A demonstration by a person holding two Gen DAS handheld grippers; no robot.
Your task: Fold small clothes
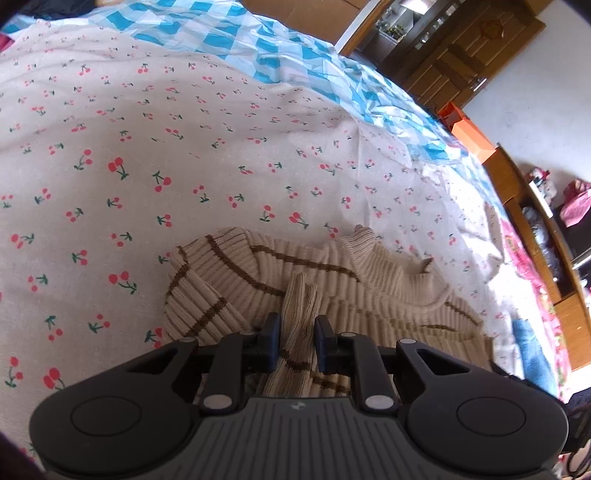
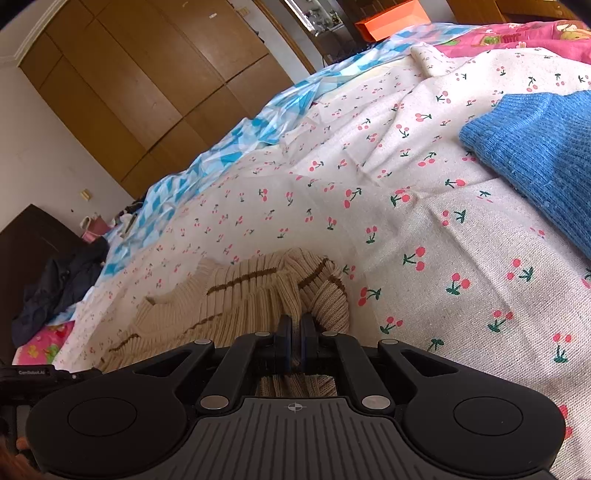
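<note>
1. Sweater (image 1: pixel 325 280) was a small beige ribbed knit with thin brown stripes, and it lay crumpled on the cherry-print sheet (image 1: pixel 184 155) that covered the bed, close in front of both cameras.
2. Left tongs (image 1: pixel 297 341) had closed on a raised fold of the sweater; the ribbed cloth stood bunched between the two dark blue pads (image 1: pixel 271 341), with a brown stripe crossing it just below them.
3. Right tongs (image 2: pixel 295 341) were drawn nearly together, and a thin pinch of the same sweater (image 2: pixel 258 291) ran up between their pads (the gap was very narrow, with knit showing above and below it).
4. In the left wrist view the sweater spread to the right of the tongs, with one ribbed cuff or collar poking upward at its far edge.
5. In the right wrist view the garment trailed off to the left, and a rounded striped part sat just right of the pads.
6. A blue knitted garment (image 2: pixel 535 155) lay on the same sheet, well apart from the sweater, toward the right edge of the right wrist view.
7. A blue and white checked cloth (image 1: pixel 280 48) lay beyond the cherry sheet, along the far side of the bed.
8. Wooden wardrobe doors (image 2: pixel 140 81) stood behind the bed, and an orange box (image 2: pixel 391 18) sat past its far corner.
</note>
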